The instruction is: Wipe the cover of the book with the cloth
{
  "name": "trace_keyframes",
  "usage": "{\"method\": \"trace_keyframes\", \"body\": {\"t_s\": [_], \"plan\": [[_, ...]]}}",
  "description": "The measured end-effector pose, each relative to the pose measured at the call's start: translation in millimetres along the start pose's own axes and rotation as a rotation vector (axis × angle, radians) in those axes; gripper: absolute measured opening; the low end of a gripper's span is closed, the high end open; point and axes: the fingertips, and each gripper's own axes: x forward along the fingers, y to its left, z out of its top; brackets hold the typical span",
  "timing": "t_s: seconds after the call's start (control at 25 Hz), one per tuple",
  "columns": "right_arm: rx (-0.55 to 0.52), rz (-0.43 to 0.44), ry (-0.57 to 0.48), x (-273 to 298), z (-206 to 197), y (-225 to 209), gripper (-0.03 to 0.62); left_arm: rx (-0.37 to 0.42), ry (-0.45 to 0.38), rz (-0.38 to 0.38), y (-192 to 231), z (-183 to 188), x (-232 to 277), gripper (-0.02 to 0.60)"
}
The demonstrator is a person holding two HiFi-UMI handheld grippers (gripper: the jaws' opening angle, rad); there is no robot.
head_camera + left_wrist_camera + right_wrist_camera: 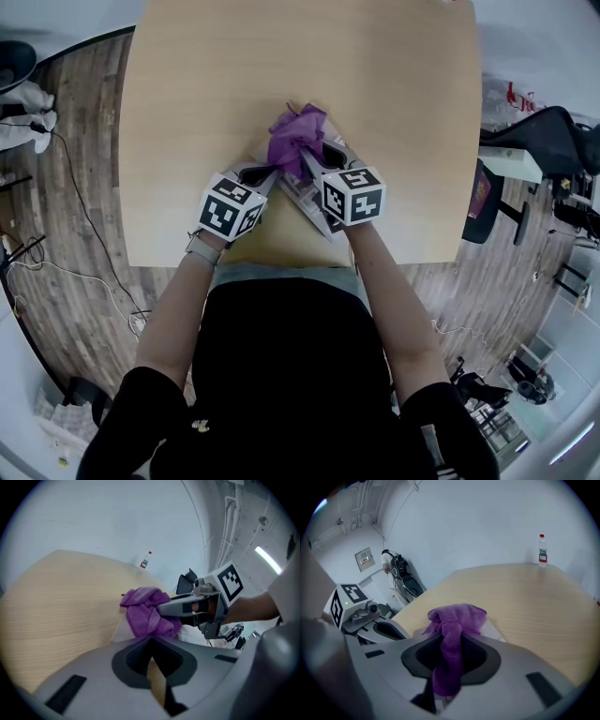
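A crumpled purple cloth [295,141] lies on a pale book [302,187] near the front edge of the wooden table [375,75]. My right gripper [314,155] is shut on the cloth [454,625], which bunches up between its jaws and spills over the book's white cover [492,627]. My left gripper [267,173] is shut at the book's left side, close to the cloth [147,613]. Nothing shows clearly between its jaws, only a tan sliver. In the left gripper view the right gripper [164,609] reaches into the cloth from the right. Most of the book is hidden under both grippers.
A small bottle [542,550] stands at the table's far edge, well away from the book. A black chair [553,141] is on the floor to the right, and cables [66,216] run over the wooden floor to the left.
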Motion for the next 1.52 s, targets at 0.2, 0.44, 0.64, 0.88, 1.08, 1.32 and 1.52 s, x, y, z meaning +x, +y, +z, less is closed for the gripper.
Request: {"method": "trace_keyframes", "body": {"t_s": [0.2, 0.44, 0.64, 0.88, 1.08, 1.32, 1.52], "plan": [[0.015, -0.007, 0.006, -17, -16, -5, 0.106, 0.002, 0.007, 0.003, 1, 0, 0, 0.018], [0.027, -0.022, 0.007, -38, -36, -13, 0.106, 0.002, 0.008, 0.011, 0, 1, 0, 0.018], [0.056, -0.028, 0.01, -55, -52, -22, 0.106, 0.0, 0.012, 0.013, 1, 1, 1, 0.018], [0.091, -0.042, 0.012, -77, -71, -34, 0.106, -0.001, 0.02, 0.011, 1, 1, 3, 0.018], [0.117, -0.051, 0.011, -94, -84, -40, 0.106, -0.002, 0.019, 0.015, 1, 1, 0, 0.018], [0.147, -0.066, 0.011, -112, -100, -51, 0.106, -0.006, 0.013, 0.024, 2, 2, 2, 0.018], [0.169, -0.089, 0.011, -130, -115, -58, 0.106, -0.017, 0.009, 0.016, 1, 1, 1, 0.018]]}}
